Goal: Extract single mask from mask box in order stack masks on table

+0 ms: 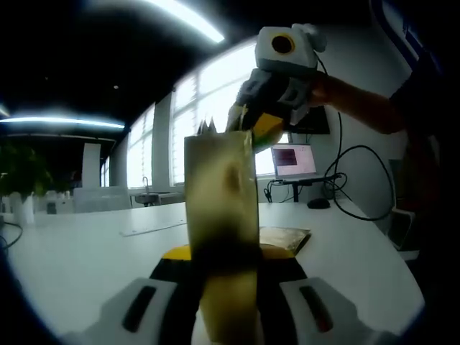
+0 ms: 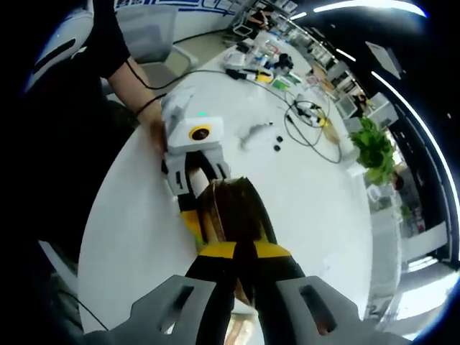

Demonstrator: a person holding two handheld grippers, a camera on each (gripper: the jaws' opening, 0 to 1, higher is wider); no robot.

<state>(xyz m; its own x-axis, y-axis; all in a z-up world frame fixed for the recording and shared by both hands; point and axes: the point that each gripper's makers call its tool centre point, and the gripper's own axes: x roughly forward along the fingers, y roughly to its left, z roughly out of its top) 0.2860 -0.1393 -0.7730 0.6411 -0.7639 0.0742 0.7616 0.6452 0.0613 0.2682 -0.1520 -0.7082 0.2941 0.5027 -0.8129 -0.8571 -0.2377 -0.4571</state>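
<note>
A tall brown mask box (image 1: 221, 208) stands upright between the jaws of my left gripper (image 1: 226, 267), which is shut on its lower part. My right gripper (image 1: 253, 131) comes in from the upper right and meets the box's top end. In the right gripper view I look down on the box (image 2: 233, 215). My right gripper (image 2: 241, 260) has its jaws almost together on the near top edge. My left gripper (image 2: 195, 188) grips the box from the far side. Small pale points (image 1: 206, 126) stick up from the box top. What the right jaws pinch is hidden.
The white table (image 1: 79, 251) carries a flat yellowish packet (image 1: 286, 237) behind the box, an open laptop (image 1: 293, 159), a mouse (image 1: 318, 203) and cables (image 2: 305, 115). A person's arm (image 1: 359, 106) holds the right gripper. A plant (image 2: 375, 144) stands at the table's far side.
</note>
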